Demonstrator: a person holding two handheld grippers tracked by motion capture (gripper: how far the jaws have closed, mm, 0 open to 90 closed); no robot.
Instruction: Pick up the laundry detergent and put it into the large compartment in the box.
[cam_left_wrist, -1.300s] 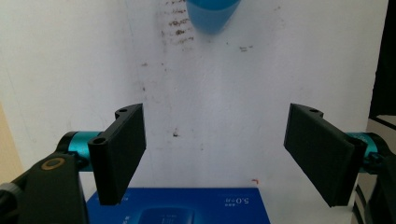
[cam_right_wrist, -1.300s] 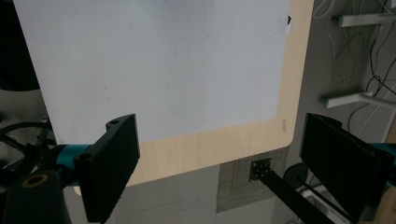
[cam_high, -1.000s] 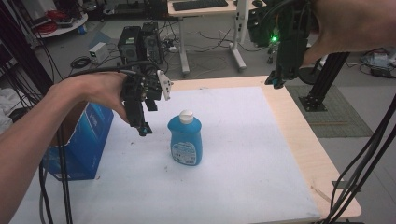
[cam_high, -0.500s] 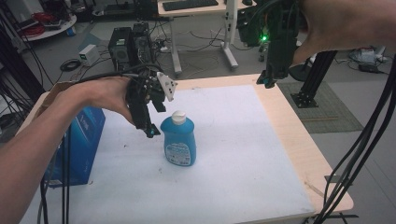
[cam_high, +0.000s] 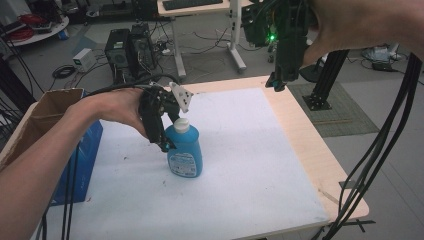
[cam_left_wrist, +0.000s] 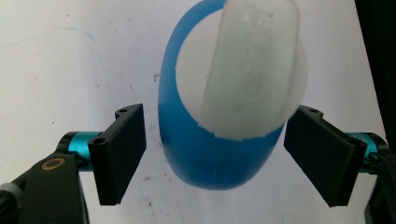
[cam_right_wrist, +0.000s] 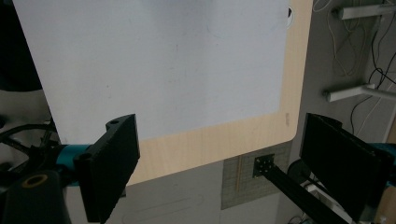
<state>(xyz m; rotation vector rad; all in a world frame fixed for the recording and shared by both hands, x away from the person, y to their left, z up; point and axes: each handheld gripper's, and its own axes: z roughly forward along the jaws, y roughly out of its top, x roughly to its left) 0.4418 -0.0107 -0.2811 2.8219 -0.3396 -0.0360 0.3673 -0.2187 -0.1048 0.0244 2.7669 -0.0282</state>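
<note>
A white sheet (cam_high: 240, 165) is covering most of a pale wooden counter (cam_high: 320, 155) in a workshop, with bare wood showing along the far and right edges. Beyond the counter, computer towers (cam_high: 127, 50) and loose cables are sitting on a grey floor, another desk's legs are standing at the back, and a black metal frame (cam_high: 325, 80) is rising at the right on a grey mat. A blue carton (cam_high: 82, 160) with open brown flaps is standing at the counter's left edge.

A blue bottle (cam_high: 185, 150) with a white cap (cam_high: 181, 124) is standing upright on the sheet, left of centre. The left tongs (cam_high: 167, 135), held in a person's left hand (cam_high: 117, 107), are pointing down beside the bottle's shoulder. The right tongs (cam_high: 278, 84) are hanging high over the far right corner, a green light glowing on their body.

The left gripper view is looking straight down on the bottle (cam_left_wrist: 219, 140): the left tongs (cam_left_wrist: 219, 158) are standing apart, one pad on each side of the blue body with a gap on both sides, neither pressing. The high view hides that gap. The right gripper view is showing the right tongs (cam_right_wrist: 233, 172) wide apart with nothing between them, above the sheet's edge, the wood strip and the mat, which the high view cannot settle.
</note>
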